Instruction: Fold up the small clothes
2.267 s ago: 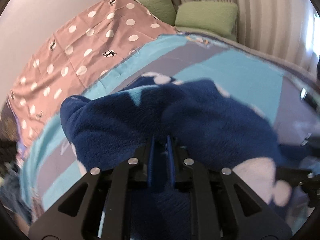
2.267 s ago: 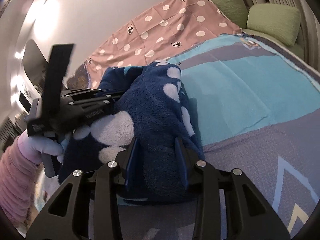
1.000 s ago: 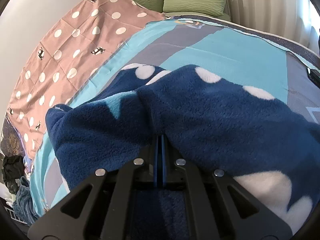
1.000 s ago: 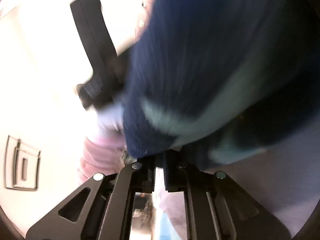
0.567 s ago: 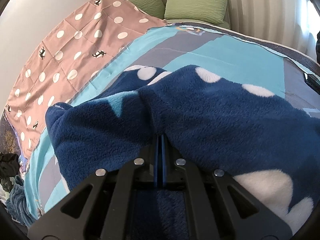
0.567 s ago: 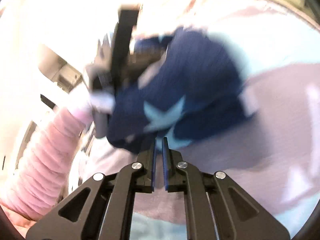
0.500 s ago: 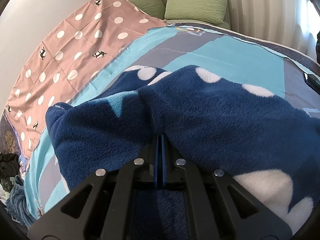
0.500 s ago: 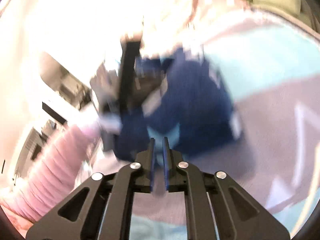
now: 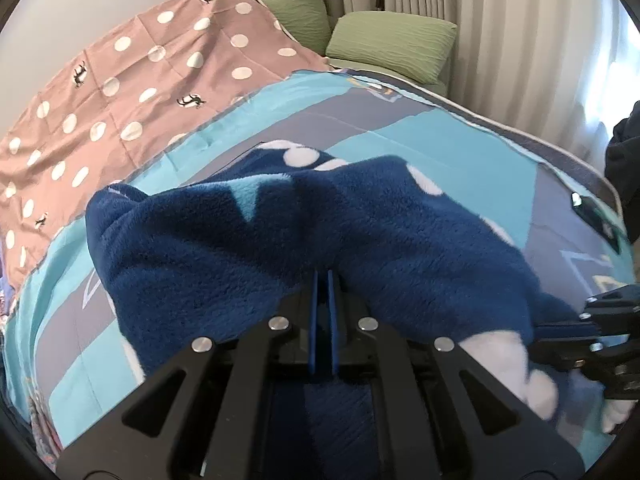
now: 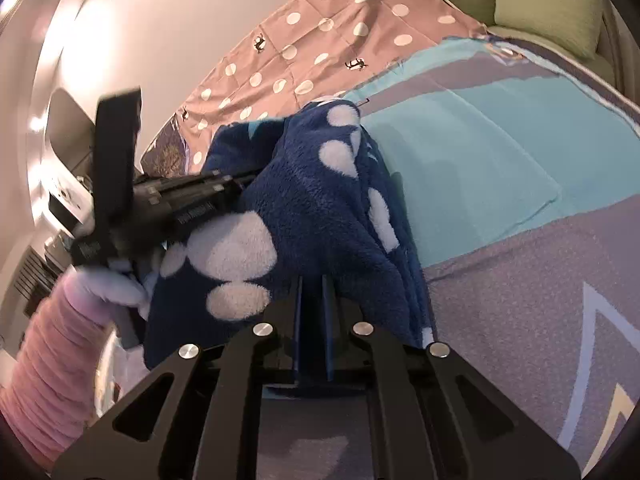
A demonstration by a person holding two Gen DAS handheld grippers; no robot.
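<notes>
The navy fleece garment (image 9: pixel 360 240), marked with white paw prints and pale blue stars, lay bunched over the teal and grey bedspread (image 9: pixel 440 152) and filled the middle of the left wrist view. At the bottom centre of that view the left gripper (image 9: pixel 323 280) had its blue fingers (image 9: pixel 314 320) close together with only a thin gap; they were easing apart, with fleece caught between their tips and more fleece bulging over them. At the right edge of the same view the right gripper's black frame reached into the garment's paw-print end.

In the right wrist view the right gripper (image 10: pixel 311 286) showed its fingers (image 10: pixel 298 320) drawn close, pinching a fold of the garment (image 10: pixel 320 200) just above them at the lower centre. The cloth hung from there up toward the left gripper (image 10: pixel 240 180) at middle left, where a gloved hand (image 10: pixel 104 280) and a pink ribbed sleeve (image 10: pixel 52 360) held the tool in the lower left.

Farther off, the bedspread ran to the right and upper right. Beyond it a dusty pink sheet (image 9: pixel 140 80) with white dots and small dark penguin figures covered the upper left. At the far top lay green pillows (image 9: pixel 392 48), with a pale pleated curtain (image 9: pixel 520 40) behind them in the left wrist view.
</notes>
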